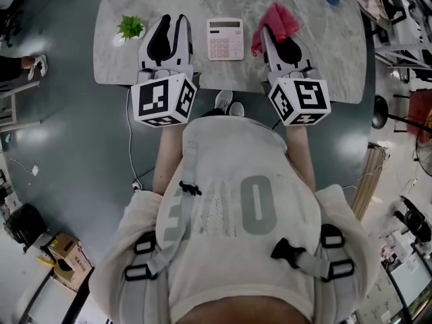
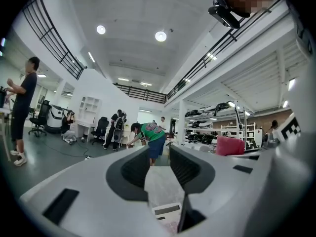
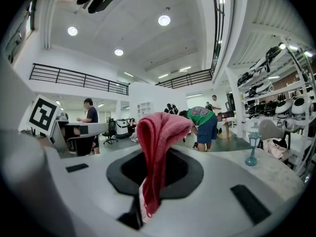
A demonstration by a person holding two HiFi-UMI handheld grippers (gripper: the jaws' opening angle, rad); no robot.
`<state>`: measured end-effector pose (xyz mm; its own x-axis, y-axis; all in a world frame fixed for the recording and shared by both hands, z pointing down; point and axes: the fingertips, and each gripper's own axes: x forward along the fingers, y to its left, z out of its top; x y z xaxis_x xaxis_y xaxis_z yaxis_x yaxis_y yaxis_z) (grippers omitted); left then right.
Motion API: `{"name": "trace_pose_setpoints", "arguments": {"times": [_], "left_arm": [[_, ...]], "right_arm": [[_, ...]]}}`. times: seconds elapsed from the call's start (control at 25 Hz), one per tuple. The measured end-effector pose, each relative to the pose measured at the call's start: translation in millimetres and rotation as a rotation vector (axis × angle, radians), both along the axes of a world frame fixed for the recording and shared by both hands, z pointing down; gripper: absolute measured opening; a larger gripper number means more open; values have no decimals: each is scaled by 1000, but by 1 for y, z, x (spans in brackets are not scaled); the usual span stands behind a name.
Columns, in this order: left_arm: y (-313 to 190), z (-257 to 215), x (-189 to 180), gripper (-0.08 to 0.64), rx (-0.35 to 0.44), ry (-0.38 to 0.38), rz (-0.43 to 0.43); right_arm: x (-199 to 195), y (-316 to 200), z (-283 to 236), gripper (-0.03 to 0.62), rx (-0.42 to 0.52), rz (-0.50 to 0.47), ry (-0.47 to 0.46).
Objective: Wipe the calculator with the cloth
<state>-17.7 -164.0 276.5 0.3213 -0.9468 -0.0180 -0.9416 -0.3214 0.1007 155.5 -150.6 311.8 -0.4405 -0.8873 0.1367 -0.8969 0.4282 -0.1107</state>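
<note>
As gripper (right) clamps cloth, calculator rests

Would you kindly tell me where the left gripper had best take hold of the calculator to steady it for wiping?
Probably its left long edge, approached from the left by the left gripper, rolled to pinch top and bottom. The calculator lies flat and thin on the table, and that leaves keys and display free for the pink cloth in the right gripper.

A big grey 0 stands on the person's shirt; nothing else is clear enough to read.
</note>
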Motion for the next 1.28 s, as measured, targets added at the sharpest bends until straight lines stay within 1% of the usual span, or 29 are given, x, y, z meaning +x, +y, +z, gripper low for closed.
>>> {"name": "trace_pose_setpoints", "arguments": {"times": [0.08,0.12,0.24,0.28,0.36,0.48,0.56,0.64,0.68,0.72,0.76,0.8,0.88,0.92,0.96,1.0,1.04,1.16,1.2,1.28], "left_arm": [[-2,2,0,158,-16,24,21],[-3,4,1,211,-28,45,36],[-9,10,0,374,-82,154,77],[-11,13,-2,392,-102,191,83],[-13,19,-6,394,-135,236,84],[-15,28,-10,393,-173,251,86],[-18,37,-11,393,-209,279,100],[-22,55,-10,393,-284,347,120],[-24,70,-9,393,-342,383,126],[-24,89,-10,393,-406,403,122],[-23,111,-10,391,-471,393,109],[-20,135,-12,391,-532,347,91],[-11,182,-14,391,-637,188,62],[-5,203,-13,391,-686,112,61],[1,221,-11,391,-732,54,71],[6,235,-8,391,-774,17,90],[10,247,-2,390,-811,-3,117],[18,272,15,367,-889,-34,200],[19,278,19,365,-901,-66,221],[20,289,25,365,-902,-193,261]], "right_arm": [[-1,-1,0,54,-4,-1,-2],[-2,-2,1,54,-7,-1,-2],[-5,-2,3,54,-15,-2,-4],[-6,-2,3,54,-15,-3,-3],[-8,-1,3,54,-14,-6,1],[-9,-2,3,54,-9,-5,6],[-9,-2,2,54,-7,-1,10],[-8,-3,0,54,-6,2,13],[-8,-2,0,54,-5,4,15],[-8,-2,-1,54,-4,4,17],[-8,-2,-1,54,-2,3,20],[-8,-2,-1,54,-2,1,24],[-9,-2,0,54,-3,-1,33],[-9,-3,1,54,-5,-1,37],[-9,-4,2,54,-8,0,40],[-8,-5,3,54,-13,2,41],[-8,-6,5,54,-18,4,42],[-8,-9,11,54,-37,7,47],[-8,-10,13,54,-43,7,49],[-7,-10,17,54,-54,8,53]]}}
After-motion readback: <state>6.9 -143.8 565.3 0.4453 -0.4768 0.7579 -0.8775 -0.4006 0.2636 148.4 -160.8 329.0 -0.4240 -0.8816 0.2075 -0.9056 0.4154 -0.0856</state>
